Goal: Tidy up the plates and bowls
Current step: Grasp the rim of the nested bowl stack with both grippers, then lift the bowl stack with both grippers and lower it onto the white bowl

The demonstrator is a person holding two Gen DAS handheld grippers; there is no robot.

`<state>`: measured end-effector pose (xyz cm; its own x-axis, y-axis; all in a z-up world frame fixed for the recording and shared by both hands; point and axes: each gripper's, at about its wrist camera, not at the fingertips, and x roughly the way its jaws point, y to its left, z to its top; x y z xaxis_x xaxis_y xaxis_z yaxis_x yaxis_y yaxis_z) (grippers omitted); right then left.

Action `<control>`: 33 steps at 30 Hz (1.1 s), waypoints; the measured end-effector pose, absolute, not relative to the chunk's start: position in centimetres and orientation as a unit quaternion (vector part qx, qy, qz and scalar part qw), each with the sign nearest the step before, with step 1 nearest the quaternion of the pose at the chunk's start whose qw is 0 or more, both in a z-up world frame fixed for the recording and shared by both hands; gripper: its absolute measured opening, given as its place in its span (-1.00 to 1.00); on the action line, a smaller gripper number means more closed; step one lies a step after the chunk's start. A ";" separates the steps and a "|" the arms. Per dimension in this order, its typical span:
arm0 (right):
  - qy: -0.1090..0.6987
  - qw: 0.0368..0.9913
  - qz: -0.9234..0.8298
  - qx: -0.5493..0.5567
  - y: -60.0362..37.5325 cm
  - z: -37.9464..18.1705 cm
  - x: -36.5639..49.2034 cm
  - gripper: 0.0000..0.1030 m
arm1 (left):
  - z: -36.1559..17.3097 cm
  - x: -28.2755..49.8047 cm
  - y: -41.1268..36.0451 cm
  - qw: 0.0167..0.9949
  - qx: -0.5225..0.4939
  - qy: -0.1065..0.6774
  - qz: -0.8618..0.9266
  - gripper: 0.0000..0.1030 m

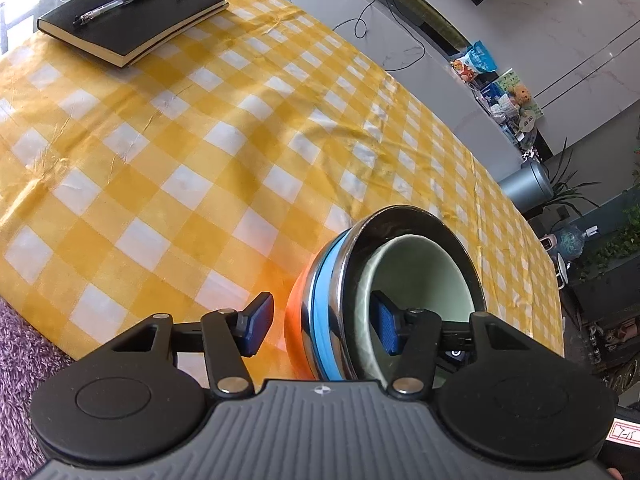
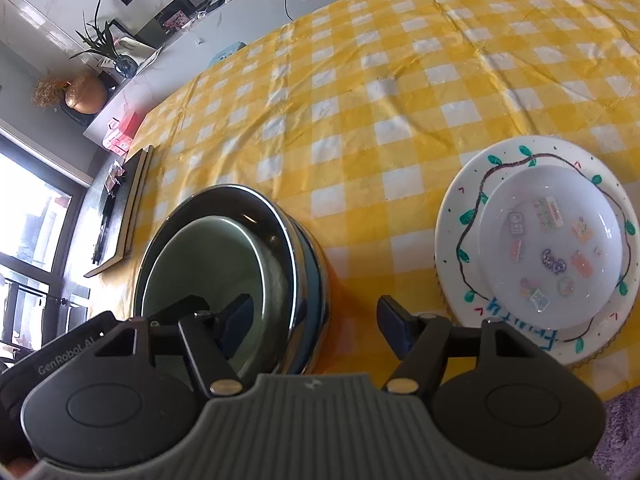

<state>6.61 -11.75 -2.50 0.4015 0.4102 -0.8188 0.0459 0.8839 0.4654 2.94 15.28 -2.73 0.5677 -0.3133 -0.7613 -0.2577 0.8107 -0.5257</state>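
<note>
Bowls sat nested: a pale green bowl point(image 1: 424, 276) inside a steel-rimmed, blue-banded one point(image 1: 326, 300) (orange below). Left gripper point(image 1: 322, 322) and right gripper point(image 2: 316, 322) each straddled its wall, jaws apart, unclenched.

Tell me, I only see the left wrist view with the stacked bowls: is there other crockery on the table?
Observer: Yes, a white plate with a painted vine lies beside the bowl stack.
Visitor: Anything on it?
Observer: A smaller white dish with stickers.
Visitor: And the other gripper?
Observer: The right gripper straddles the stack's rim, one finger inside the green bowl, one outside, pads not pressing.
</note>
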 end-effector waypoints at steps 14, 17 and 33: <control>0.559 0.775 0.135 0.264 -12.0 -4.4 7.5 -0.04 | -3.4 3.8 14.5 0.821 -0.299 0.486 -0.020 -0.09; 0.559 0.772 0.133 0.273 -12.2 -4.4 7.4 -0.06 | -3.3 3.8 14.4 0.823 -0.293 0.486 -0.017 -0.11; 0.548 0.775 0.134 0.284 -13.2 -3.5 6.9 -0.10 | -1.7 3.2 13.5 0.827 -0.285 0.485 -0.014 -0.12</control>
